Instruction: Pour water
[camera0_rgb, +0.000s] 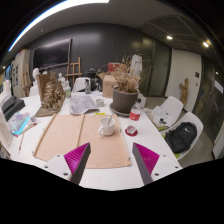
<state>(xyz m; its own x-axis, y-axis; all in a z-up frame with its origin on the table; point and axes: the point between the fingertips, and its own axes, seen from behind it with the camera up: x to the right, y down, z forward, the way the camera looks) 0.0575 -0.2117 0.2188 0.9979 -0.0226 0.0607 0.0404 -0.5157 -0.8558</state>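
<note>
Left side of the white desk (150, 165) has papers w/ blue bits (22, 125), can't read any writing on them. Next, two tan mats (85, 135) laid side by side, w/ a white cup (106, 126) standing on the right one, just ahead of the hand-held gripper (112, 160). Its fingers are spread wide apart w/ nothing btwn them, magenta pads (76, 158) showing, hovering over the near desk edge. Right of the cup there's a small red cup (131, 130) and a red-labelled bottle or can (135, 114), label too small to read. Behind those, a dark pot w/ dried plant (125, 92). Far right: white chairs (170, 110), one w/ a black bag (181, 137).
</note>
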